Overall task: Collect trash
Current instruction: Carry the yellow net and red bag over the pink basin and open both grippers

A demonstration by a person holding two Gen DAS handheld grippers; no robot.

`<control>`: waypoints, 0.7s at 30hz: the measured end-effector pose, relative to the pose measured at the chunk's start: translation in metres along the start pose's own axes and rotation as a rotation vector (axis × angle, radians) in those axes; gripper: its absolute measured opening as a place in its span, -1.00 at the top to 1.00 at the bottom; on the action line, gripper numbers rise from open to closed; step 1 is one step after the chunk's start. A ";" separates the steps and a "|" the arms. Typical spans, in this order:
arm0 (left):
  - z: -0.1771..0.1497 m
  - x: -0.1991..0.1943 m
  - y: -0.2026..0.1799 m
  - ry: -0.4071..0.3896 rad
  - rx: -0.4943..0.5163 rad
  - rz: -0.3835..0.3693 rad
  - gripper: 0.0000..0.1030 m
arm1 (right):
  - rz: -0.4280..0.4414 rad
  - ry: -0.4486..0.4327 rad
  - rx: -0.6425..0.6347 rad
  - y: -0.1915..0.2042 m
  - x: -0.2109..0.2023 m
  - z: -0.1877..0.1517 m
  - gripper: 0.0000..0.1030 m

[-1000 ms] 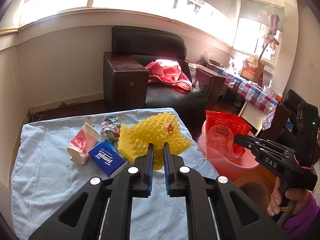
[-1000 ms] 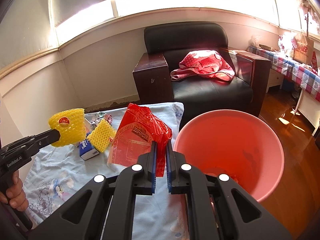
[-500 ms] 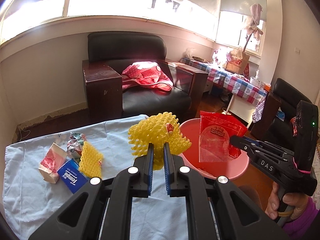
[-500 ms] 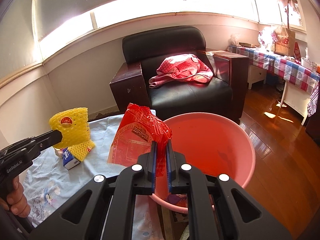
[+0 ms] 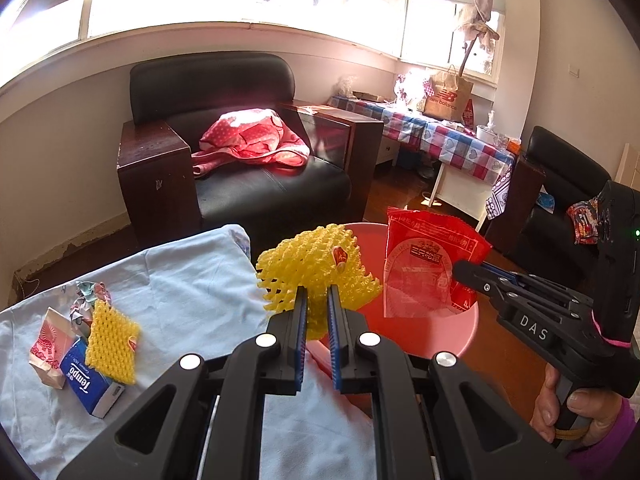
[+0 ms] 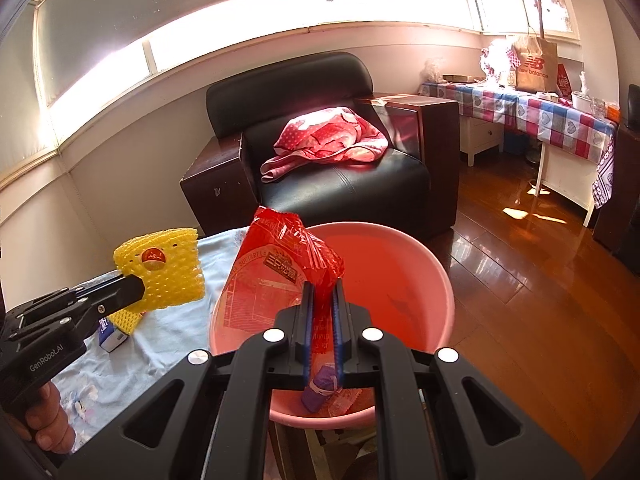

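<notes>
Trash is being carried toward the round pink plastic basin (image 6: 436,280), which serves here as the landmark for everything else. A crinkled red plastic snack bag (image 6: 284,268) is being pinched at its lower edge by the right gripper (image 6: 322,320), whose jaws are nearly closed on it; the bag is standing upright above the near-left part of the basin's opening, so the drop is judged to be almost straight down. A yellow foam fruit net (image 5: 316,268) is being clamped by the left gripper (image 5: 316,320), jaws likewise narrow on it, and it is being held over the basin's left rim, at the edge where the pale blue cloth-covered counter (image 5: 180,280) meets the basin. The right hand is judged the nearer of the two to a clean release, since its bag is already hanging inside the rim line, while the net is only partly past it and would need to be taken a little further toward the basin's centre. Inside the basin, near its front wall, a small purple wrapped item (image 6: 320,386) is lying. To the far left of the basin, on the counter, more trash is waiting: a second yellow foam net (image 5: 110,342), a blue tissue packet (image 5: 90,382), a red-and-white paper wrapper (image 5: 48,344) and a crumpled patterned wrapper (image 5: 86,298).
</notes>
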State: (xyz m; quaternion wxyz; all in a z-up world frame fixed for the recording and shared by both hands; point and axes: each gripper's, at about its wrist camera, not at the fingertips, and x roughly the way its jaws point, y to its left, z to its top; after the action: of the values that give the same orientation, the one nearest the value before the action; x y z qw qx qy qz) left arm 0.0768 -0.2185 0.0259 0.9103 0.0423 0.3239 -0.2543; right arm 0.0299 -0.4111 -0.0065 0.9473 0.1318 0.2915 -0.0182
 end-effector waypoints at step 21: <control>-0.011 0.067 -0.027 0.119 0.034 -0.012 0.45 | -0.029 0.128 0.089 -0.034 0.037 -0.017 0.80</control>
State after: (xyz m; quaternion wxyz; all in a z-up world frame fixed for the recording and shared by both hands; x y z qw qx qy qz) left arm 0.1013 -0.2687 -0.0209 0.8869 0.0710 0.3734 -0.2625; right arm 0.0481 -0.4383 -0.0487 0.9196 0.1706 0.3521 -0.0363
